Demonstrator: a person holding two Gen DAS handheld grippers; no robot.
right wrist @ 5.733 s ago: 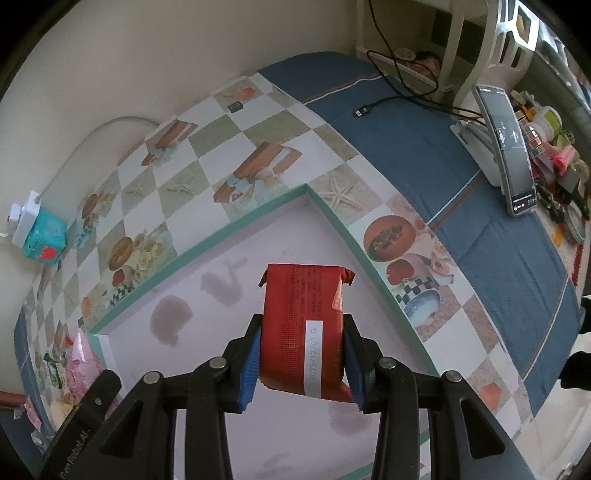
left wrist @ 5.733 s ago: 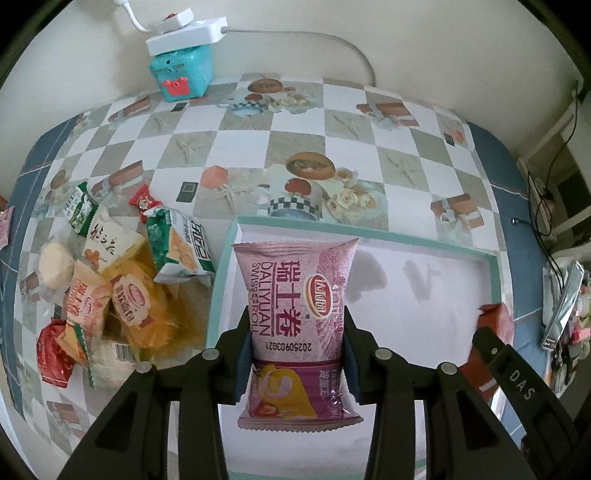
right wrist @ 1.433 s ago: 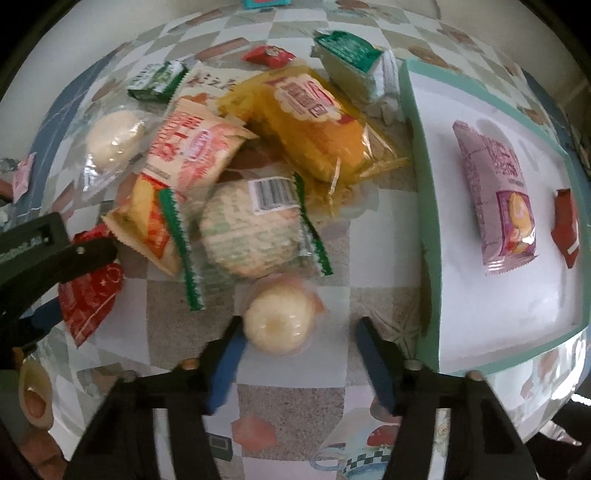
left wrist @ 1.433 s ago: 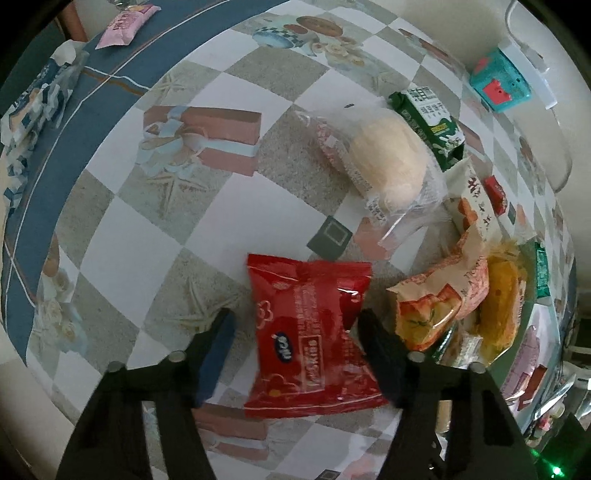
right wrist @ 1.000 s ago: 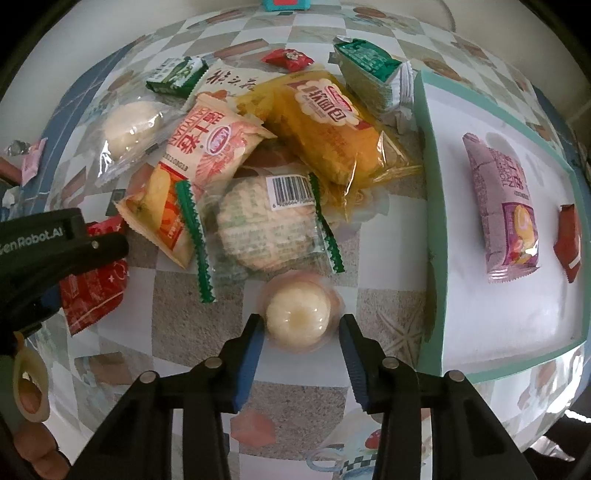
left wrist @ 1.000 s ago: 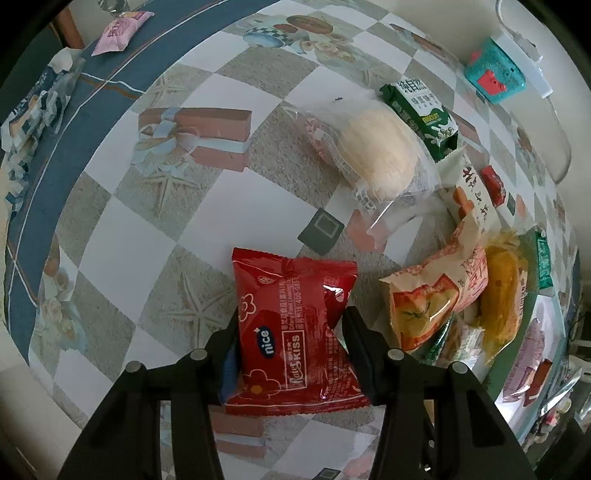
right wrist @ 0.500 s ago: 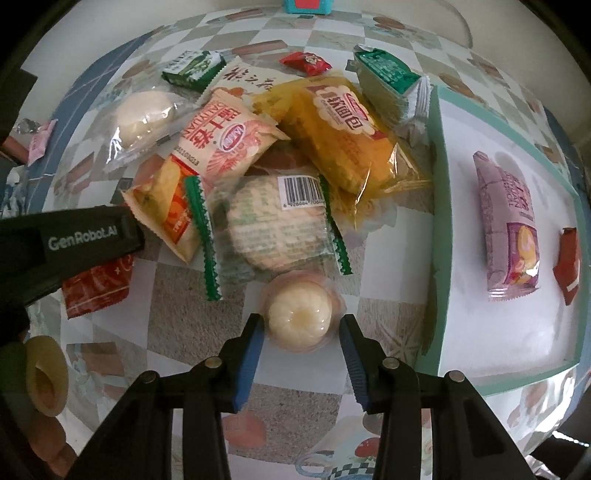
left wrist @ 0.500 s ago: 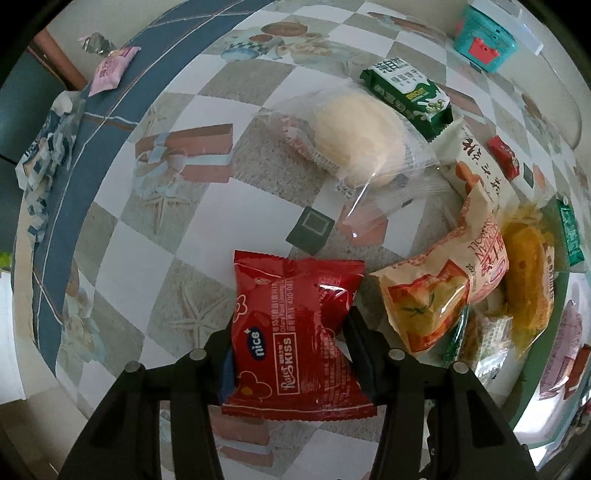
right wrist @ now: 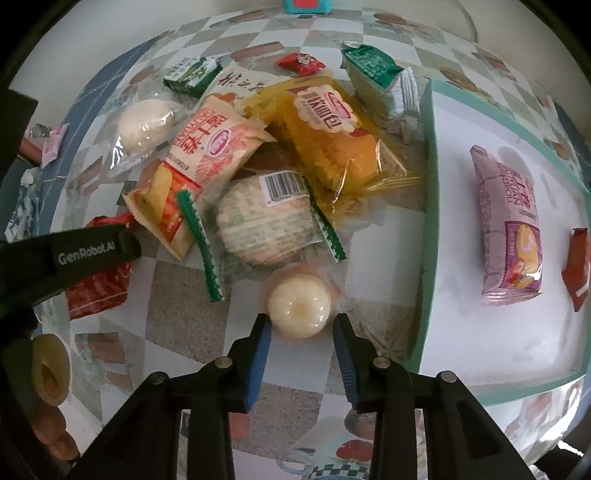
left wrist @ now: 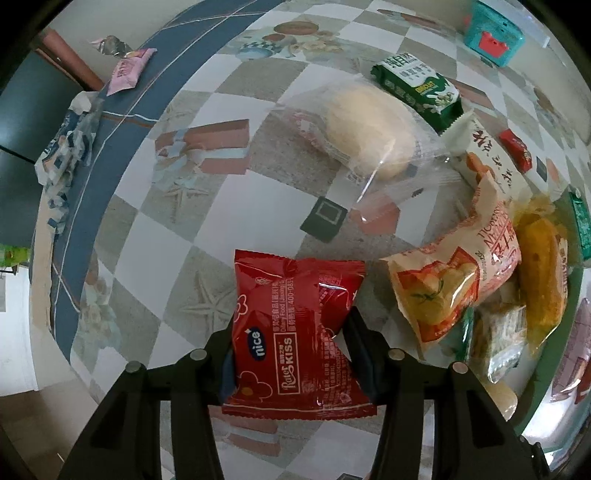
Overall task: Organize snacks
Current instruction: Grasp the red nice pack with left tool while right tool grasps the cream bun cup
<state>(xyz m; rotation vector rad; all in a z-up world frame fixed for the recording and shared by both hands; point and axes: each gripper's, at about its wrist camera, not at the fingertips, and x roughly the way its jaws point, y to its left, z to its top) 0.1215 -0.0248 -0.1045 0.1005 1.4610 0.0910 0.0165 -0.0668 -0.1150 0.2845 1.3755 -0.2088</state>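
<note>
Left tongs pinch red Kiss packet, right tongs pinch round jelly cup, apparently gripped for transfer; tray lies right of the right tongs.

A checkered tablecloth printed with starfish and food pictures and bordered in blue covers the tabletop, a teal box with a red mouth stands at its far edge against the wall.
</note>
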